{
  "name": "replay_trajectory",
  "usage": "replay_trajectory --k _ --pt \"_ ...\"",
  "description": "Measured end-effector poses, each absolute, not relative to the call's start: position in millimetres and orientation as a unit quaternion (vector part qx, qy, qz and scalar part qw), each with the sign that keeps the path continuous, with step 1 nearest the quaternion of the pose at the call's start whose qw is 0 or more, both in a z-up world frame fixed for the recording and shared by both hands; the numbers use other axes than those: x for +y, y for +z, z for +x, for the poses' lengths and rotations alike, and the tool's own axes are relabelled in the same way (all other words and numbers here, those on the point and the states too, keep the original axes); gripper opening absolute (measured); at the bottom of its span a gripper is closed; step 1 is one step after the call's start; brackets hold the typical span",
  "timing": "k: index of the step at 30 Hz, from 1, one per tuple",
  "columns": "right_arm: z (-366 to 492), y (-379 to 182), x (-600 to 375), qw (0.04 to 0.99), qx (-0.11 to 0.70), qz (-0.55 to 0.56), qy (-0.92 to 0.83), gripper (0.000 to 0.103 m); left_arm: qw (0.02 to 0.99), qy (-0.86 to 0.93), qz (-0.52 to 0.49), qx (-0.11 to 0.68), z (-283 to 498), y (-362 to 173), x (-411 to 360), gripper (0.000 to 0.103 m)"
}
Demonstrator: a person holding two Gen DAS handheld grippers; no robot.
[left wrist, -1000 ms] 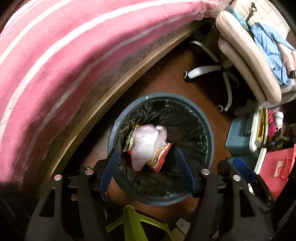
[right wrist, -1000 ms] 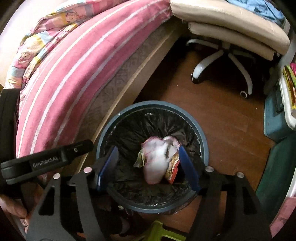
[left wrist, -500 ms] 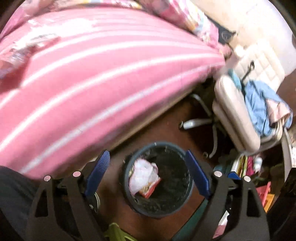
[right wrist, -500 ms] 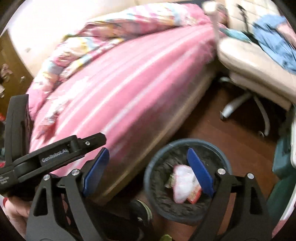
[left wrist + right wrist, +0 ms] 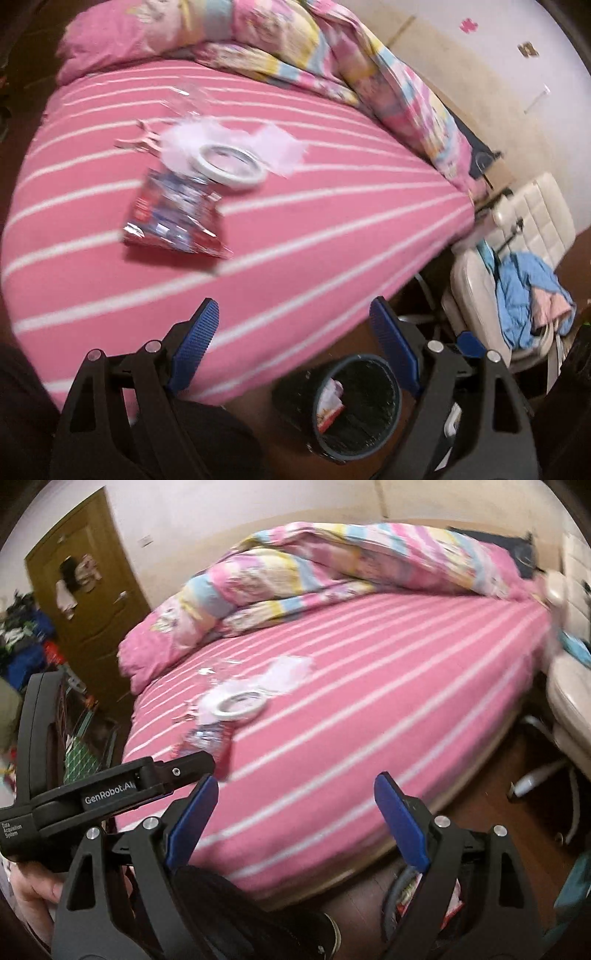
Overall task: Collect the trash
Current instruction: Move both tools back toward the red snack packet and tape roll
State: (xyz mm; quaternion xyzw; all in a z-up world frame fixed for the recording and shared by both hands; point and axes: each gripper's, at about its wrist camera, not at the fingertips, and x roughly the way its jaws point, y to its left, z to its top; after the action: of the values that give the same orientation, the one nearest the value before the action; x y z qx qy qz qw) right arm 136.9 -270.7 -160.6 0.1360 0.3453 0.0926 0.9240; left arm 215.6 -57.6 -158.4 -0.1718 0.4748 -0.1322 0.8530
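Fingers spread wide and empty on my left gripper (image 5: 293, 347) and right gripper (image 5: 295, 819); a second ago both hung right over the trash bin (image 5: 356, 406), now they've swung up toward the bed (image 5: 295, 236). Bin on the floor holds the pink-white wad. On the sheet: snack wrapper (image 5: 175, 218), tape roll (image 5: 229, 166), tissue (image 5: 280, 147).

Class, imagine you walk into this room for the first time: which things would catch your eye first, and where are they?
The wide pink striped bed fills most of both views, with a rumpled colourful quilt heaped along its far side. In the middle of the sheet lies a cluster of litter: a red snack packet, a white tape ring and pale crumpled plastic. On the floor below the bed's edge stands a dark bin that already holds wrappers.
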Motion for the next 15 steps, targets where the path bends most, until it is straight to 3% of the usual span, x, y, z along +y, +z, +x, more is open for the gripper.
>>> replay_trajectory --k 15 --pt "233 -154 -189 0.927 0.343 0.048 0.146 0.085 0.859 -0.066 -0.158 0.482 275 -192 24 0.081"
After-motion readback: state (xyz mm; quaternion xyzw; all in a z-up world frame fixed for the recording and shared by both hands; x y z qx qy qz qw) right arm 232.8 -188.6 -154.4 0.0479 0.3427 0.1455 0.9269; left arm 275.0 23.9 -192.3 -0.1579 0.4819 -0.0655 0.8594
